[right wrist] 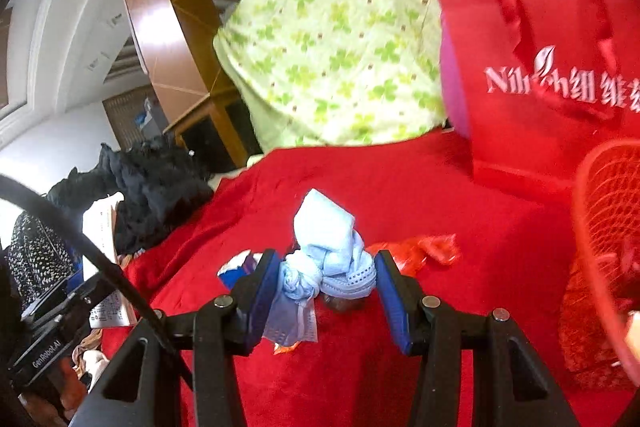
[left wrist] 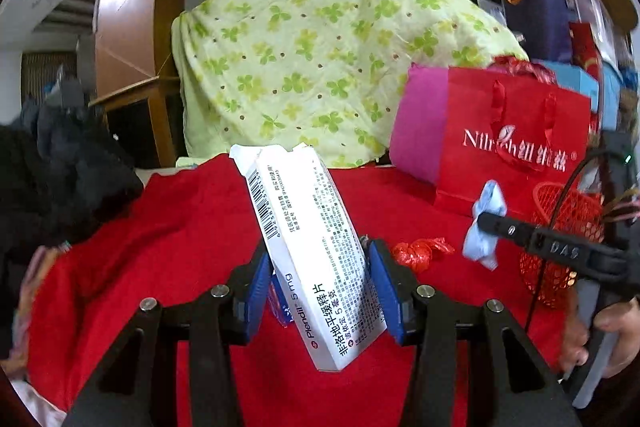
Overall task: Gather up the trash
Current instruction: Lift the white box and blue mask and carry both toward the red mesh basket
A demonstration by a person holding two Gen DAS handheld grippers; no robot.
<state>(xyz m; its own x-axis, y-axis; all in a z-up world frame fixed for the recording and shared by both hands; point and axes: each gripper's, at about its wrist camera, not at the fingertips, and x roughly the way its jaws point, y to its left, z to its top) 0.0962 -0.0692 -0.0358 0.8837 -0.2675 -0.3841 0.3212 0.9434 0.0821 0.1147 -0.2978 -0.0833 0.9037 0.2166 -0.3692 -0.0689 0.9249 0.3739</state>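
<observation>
**Box and mask both gripped above the red cloth**

At the far left, dark clothes point(left wrist: 68, 163) lie heaped beside the red cloth point(left wrist: 180, 227) that covers the surface.

In the left wrist view, the left hand-held gripper point(left wrist: 320, 291) has its blue pads point(left wrist: 258, 291) pressed against the two sides of a white medicine box point(left wrist: 316, 259), which stands tilted with its torn-open end up and away from the camera (the print reads Plendil 5 mg). A small red-and-blue scrap point(left wrist: 280, 307) shows on the cloth just beside the box's lower left edge.

Behind the box rises a green clover-print sheet point(left wrist: 320, 39) draped over something bulky.

Right of the box, a crumpled red wrapper point(left wrist: 420, 251) lies on the cloth. Further right, the right hand-held gripper point(right wrist: 326, 287) pinches a bunched light-blue mask point(right wrist: 328, 255), held off the cloth; in the right wrist view its pads sit close on either side of the bundle, with the wrapper just beyond.

A red paper bag point(left wrist: 512, 143) stands behind, touching a pink cushion point(left wrist: 420, 123). At the far right sits a red mesh basket point(left wrist: 568, 223), near the mask.
</observation>
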